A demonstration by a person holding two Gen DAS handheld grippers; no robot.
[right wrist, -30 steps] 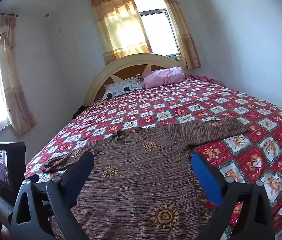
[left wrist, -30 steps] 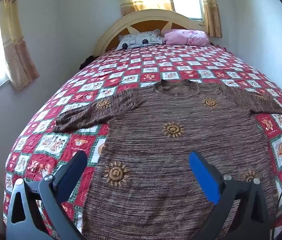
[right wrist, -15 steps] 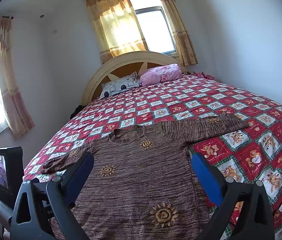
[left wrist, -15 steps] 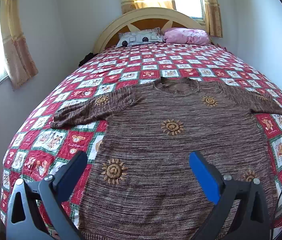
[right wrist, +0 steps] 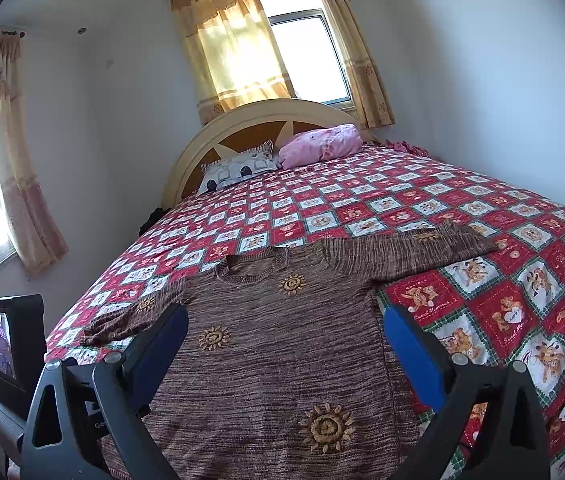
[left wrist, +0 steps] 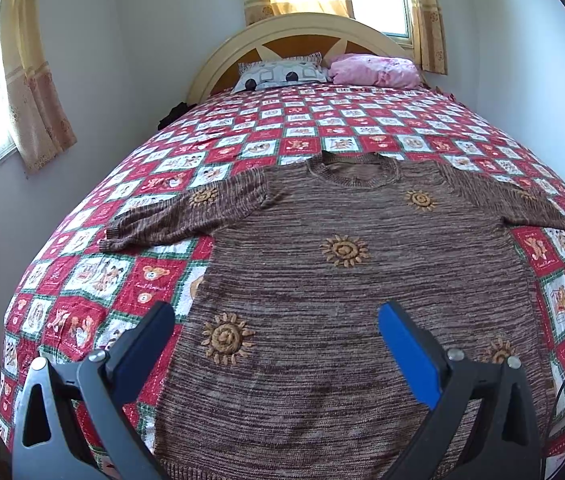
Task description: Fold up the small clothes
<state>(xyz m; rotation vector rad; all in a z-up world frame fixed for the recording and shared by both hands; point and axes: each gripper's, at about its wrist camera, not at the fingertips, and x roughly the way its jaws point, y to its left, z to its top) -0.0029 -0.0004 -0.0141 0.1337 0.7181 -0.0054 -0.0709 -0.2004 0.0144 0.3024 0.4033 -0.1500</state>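
Note:
A brown knit sweater (left wrist: 342, 292) with orange sun motifs lies flat, front up, on the bed, sleeves spread to both sides, neck toward the headboard. It also shows in the right wrist view (right wrist: 282, 344). My left gripper (left wrist: 274, 320) is open and empty, held above the sweater's lower left part. My right gripper (right wrist: 286, 328) is open and empty, held above the sweater's lower right part, further back and higher. Neither touches the cloth.
The bed has a red, white and green patchwork cover (left wrist: 94, 280). A patterned pillow (left wrist: 282, 74) and a pink pillow (left wrist: 374, 72) lie by the cream headboard (right wrist: 258, 120). The left gripper's screen unit (right wrist: 10, 340) shows at the right view's left edge. Walls and curtained windows surround the bed.
Both grippers have tilted up and drawn back slightly, so the sweater sits lower in both views. Jaws stay open; the sweater has not moved.

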